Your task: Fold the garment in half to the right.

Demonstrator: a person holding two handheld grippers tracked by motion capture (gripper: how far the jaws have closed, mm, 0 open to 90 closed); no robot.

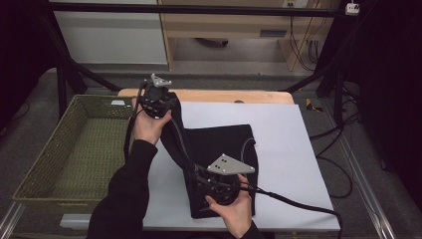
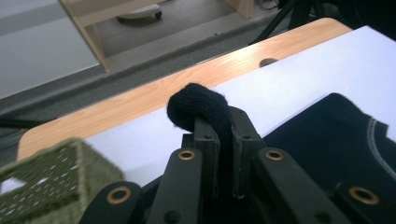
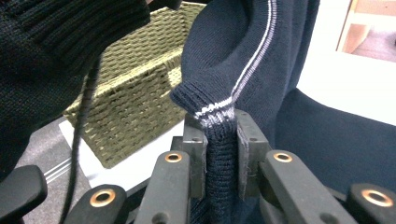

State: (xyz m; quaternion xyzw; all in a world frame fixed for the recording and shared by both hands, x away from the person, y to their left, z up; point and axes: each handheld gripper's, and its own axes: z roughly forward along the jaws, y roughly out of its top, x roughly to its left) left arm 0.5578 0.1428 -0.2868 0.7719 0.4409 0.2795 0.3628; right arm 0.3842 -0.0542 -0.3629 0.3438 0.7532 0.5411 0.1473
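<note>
The dark navy knitted garment with a thin white stripe (image 1: pixel 219 149) lies partly folded on the white sheet that covers the tabletop (image 1: pixel 283 149), and one strip of it is lifted off the sheet. That raised strip runs slantwise from the near middle of the sheet up and away to the far left corner, and this slant is its long axis.

The left hand-held gripper (image 2: pixel 218 140) is clamped on a rolled knit edge at the far end, just beside the rim of the olive-green woven basket (image 1: pixel 74 144). The right hand-held gripper (image 3: pixel 219 140) is clamped on the ribbed, white-striped hem at the near end, over the folded part of the garment.

The basket stands to the left of the sheet, close against the tabletop's edge. The left hand (image 1: pixel 149 124) is much the nearer to it; the right hand (image 1: pixel 231 206) sits well apart, toward the person. Judged from this, carrying the garment into the basket means a sideways move leftward, with the left end leading and the right end following along the strip's line.
</note>
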